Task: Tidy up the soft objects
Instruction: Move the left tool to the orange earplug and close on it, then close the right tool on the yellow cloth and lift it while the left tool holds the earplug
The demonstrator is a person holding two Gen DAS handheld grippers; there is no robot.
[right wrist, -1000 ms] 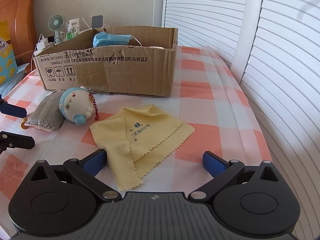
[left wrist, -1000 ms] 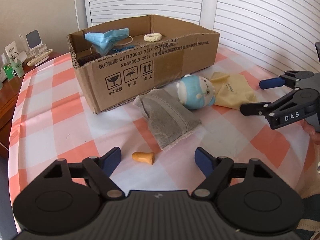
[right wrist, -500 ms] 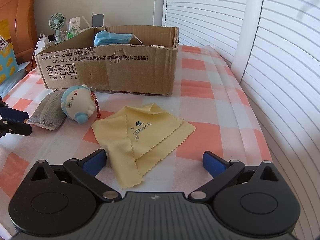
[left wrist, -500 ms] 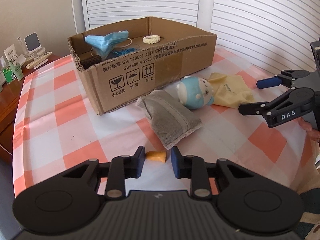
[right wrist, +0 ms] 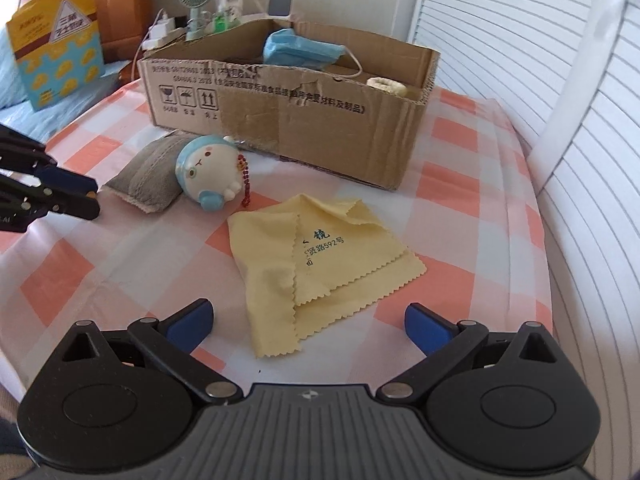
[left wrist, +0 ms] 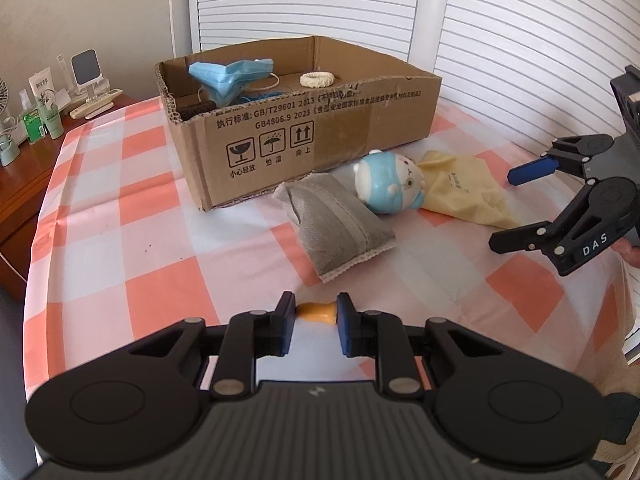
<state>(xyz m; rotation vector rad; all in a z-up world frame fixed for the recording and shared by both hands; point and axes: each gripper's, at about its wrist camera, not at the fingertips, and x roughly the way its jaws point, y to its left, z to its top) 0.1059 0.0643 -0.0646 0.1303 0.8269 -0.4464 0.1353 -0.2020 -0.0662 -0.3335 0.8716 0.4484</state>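
My left gripper (left wrist: 316,312) is shut on a small orange earplug (left wrist: 318,311), low over the checked tablecloth. Beyond it lie a grey fabric pouch (left wrist: 340,224), a blue and white plush toy (left wrist: 390,188) and a yellow cloth (left wrist: 464,192). The open cardboard box (left wrist: 304,132) behind them holds a blue face mask (left wrist: 232,76) and a cream hair tie (left wrist: 318,79). My right gripper (right wrist: 308,320) stands open just in front of the yellow cloth (right wrist: 320,256), with nothing between its fingers. It also shows at the right of the left wrist view as the right gripper (left wrist: 516,204).
The table edge drops off at the left toward a wooden side table (left wrist: 24,164) with bottles and a small fan (right wrist: 195,4). White louvred shutters (left wrist: 520,40) stand behind and to the right. A yellow and blue packet (right wrist: 56,40) leans at the back left.
My left gripper has gone from wide open to shut on the orange earplug. The right wrist view has rolled, tilting the scene; the right gripper stays open over the yellow cloth.
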